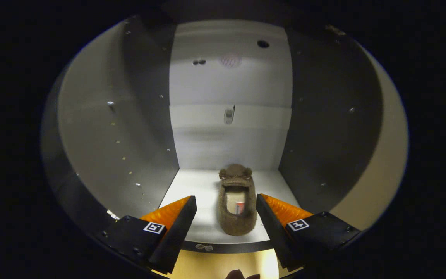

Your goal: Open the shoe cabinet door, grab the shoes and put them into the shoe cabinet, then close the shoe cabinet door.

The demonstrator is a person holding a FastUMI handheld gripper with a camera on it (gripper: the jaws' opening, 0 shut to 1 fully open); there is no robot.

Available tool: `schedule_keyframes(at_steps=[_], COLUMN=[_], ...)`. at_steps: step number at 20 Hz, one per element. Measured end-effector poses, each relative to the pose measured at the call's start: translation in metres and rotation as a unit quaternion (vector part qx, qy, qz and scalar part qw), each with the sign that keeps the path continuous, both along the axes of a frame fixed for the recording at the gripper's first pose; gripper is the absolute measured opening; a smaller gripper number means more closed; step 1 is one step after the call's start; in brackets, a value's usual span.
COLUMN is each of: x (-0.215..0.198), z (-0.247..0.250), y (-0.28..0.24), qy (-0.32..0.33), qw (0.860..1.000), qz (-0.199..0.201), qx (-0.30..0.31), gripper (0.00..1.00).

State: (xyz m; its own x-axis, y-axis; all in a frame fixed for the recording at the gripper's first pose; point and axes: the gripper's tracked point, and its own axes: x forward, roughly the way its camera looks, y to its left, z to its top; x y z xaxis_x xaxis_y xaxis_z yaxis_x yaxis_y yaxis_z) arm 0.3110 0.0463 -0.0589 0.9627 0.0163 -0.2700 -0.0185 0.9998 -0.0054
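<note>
The tool [226, 217] is held open, its fingers spread apart and touching nothing. Between them, on the pale shelf [203, 186] inside the shoe cabinet [103, 135], a fuzzy brown slipper [237, 201] is seen lying near the front edge, toe toward the back wall. A small tag inside the slipper cannot be made out. Dark side panels are dotted with peg holes.

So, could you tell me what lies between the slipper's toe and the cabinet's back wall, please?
Nothing: in the gripper view, only bare shelf floor separates the slipper from the back wall. The open tongs flank the slipper without touching.
</note>
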Motion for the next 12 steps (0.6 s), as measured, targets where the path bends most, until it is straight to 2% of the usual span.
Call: schedule_keyframes(at_steps=[5, 12], x=[-0.092, -0.218], z=[0.049, 0.046], y=[-0.013, -0.040], qy=[-0.098, -0.138], qw=[0.995, 0.990], qz=[-0.013, -0.017], qx=[-0.011, -0.021], gripper=[0.98, 0.98])
